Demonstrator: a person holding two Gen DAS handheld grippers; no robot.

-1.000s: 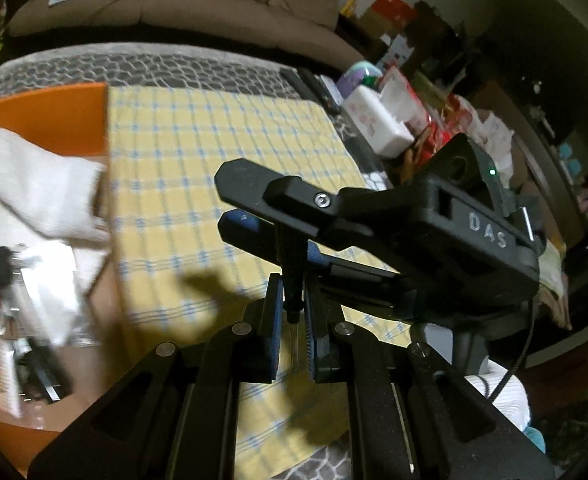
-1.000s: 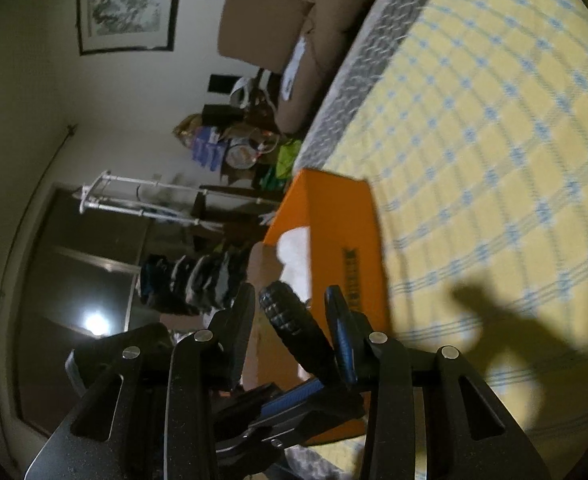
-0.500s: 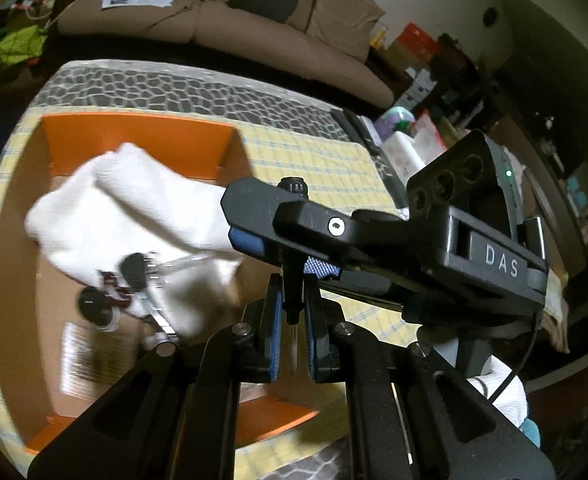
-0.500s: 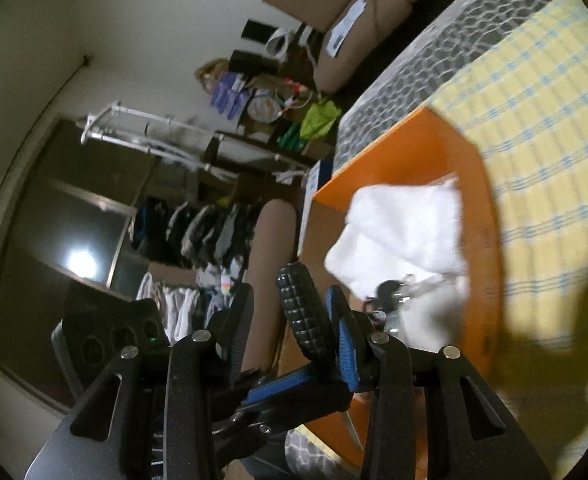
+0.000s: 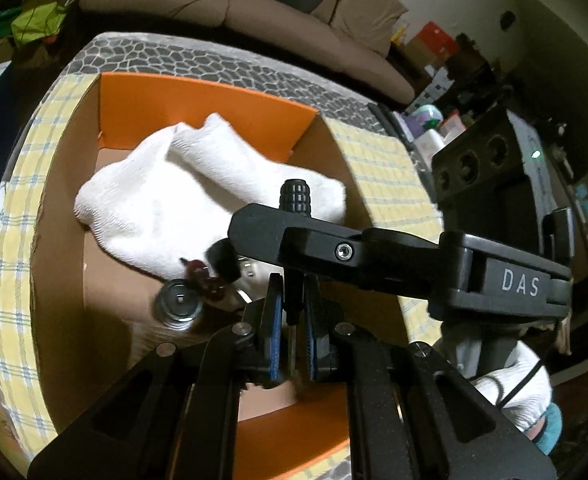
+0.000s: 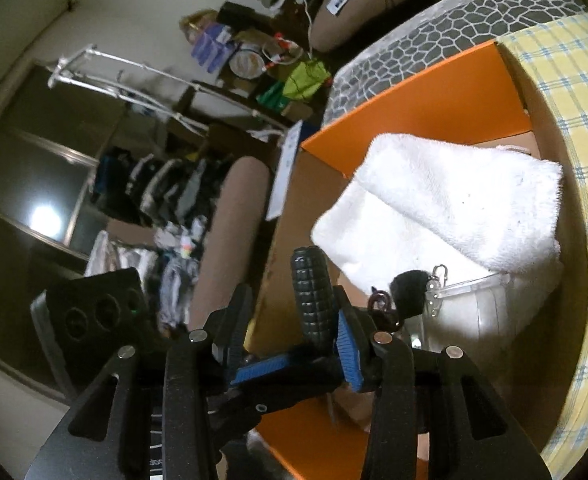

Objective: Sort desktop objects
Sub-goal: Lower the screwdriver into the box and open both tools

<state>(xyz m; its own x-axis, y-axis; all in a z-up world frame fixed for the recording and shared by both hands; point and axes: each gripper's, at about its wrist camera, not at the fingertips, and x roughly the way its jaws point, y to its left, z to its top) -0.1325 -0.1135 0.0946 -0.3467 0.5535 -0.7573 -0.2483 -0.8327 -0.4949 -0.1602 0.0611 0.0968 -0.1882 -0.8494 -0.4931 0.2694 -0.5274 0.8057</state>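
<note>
A tool with a black knurled handle [image 6: 312,292] and a thin shaft [image 5: 291,312] hangs over the open orange box [image 5: 198,108]. My left gripper [image 5: 292,320] is shut on the shaft. My right gripper [image 6: 290,320] is around the handle, its jaws opening. The handle leans on the right pad with a gap to the left finger [image 6: 236,320]. In the left wrist view the right gripper [image 5: 262,224] crosses from the right and the handle [image 5: 296,196] sticks up behind it. The left gripper [image 6: 290,364] shows below the handle in the right wrist view.
Inside the box lie a folded white towel [image 5: 182,192], a keyring with a black pompom [image 6: 410,284] and dark red beads [image 5: 202,276], a round metal piece [image 5: 178,306] and a clear pouch [image 6: 482,304]. The box sits on a yellow checked cloth [image 5: 386,176]. Clutter [image 5: 434,128] stands at the table's far right.
Both grippers carried the tool from above the yellow cloth to above the orange box. The gap between the right gripper's left finger and the handle has widened.
</note>
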